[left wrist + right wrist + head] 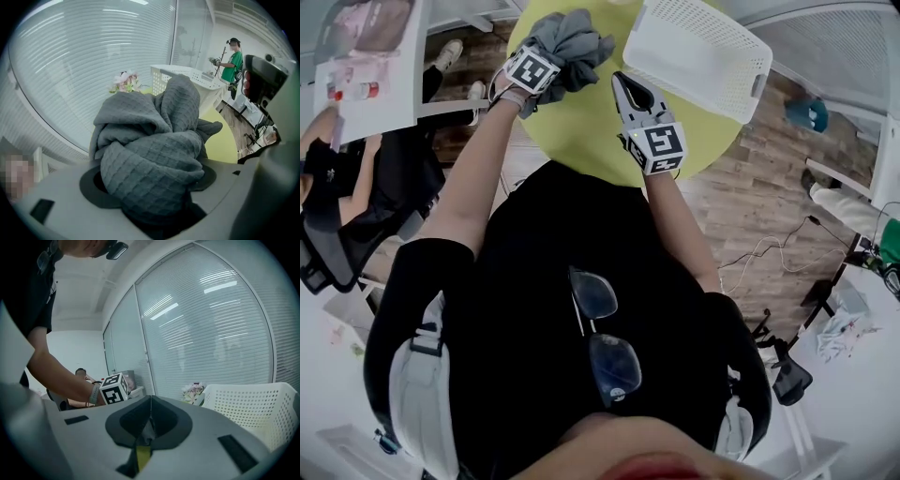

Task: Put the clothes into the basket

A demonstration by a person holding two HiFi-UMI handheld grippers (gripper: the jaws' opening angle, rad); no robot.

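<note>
Mid-carry, the left claw (pixel 542 66) pinches the bunched grey cloth (pixel 572 42) over the green bench (pixel 581 131), near the white basket (pixel 703 47), while the right claw (pixel 622 84) is pressed together and empty; next, the cloth likely needs swinging over the rim and releasing.

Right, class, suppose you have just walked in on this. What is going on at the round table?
A person is working with a handheld claw in each hand. The left claw is clamped on a bunched grey cloth and holds it up above the yellow-green table. The white basket stands on the table to the right of the cloth, so the cloth is not yet in it. The right claw is shut, holds nothing, and hovers over the table between the cloth and the basket.
</note>
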